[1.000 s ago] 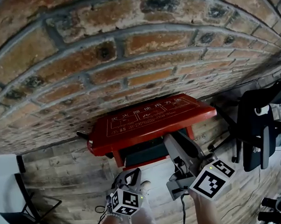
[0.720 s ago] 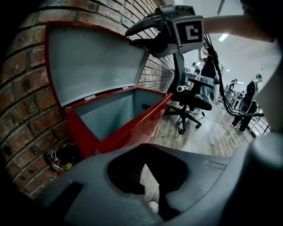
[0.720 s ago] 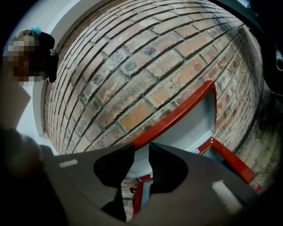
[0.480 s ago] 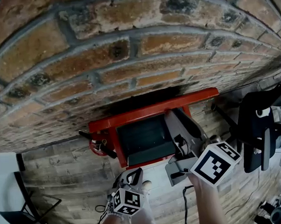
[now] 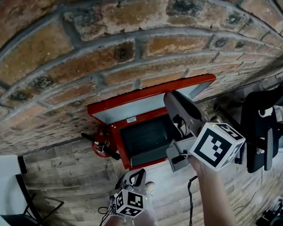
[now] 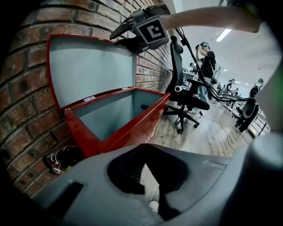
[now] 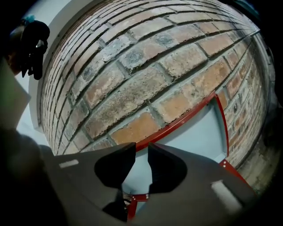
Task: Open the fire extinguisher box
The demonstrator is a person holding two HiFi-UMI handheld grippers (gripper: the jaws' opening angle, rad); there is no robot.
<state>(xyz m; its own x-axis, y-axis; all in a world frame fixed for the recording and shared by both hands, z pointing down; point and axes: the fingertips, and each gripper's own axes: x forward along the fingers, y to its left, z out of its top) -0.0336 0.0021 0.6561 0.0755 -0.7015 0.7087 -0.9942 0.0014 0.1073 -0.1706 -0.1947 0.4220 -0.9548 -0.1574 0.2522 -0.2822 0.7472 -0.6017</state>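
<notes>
The fingers (image 6: 125, 175) of the left gripper (image 6: 146, 162) are seen drawn together at their tips, with nothing held between them. This gripper (image 5: 135, 173) is held low, in front of the fire extinguisher box (image 5: 116, 146) and apart from it. The red box (image 6: 132, 128) is set at the foot of the brick wall (image 5: 106, 51). Its lid (image 5: 141, 108) is raised, so that its pale inner face is shown and the dark inside is laid open.

Further right, the right gripper (image 5: 171, 97) is reached up to the right part of the lid, with its fingertips set at the pale inner face just under the red rim. In the right gripper view, the fingers (image 7: 163, 167) of that gripper (image 7: 139, 148) are parted by a narrow gap and have just been closing. Only the lid (image 7: 194, 128) is seen through the gap, beyond the tips, and nothing is gripped. An office chair (image 5: 259, 124) is seen at the far right.
</notes>
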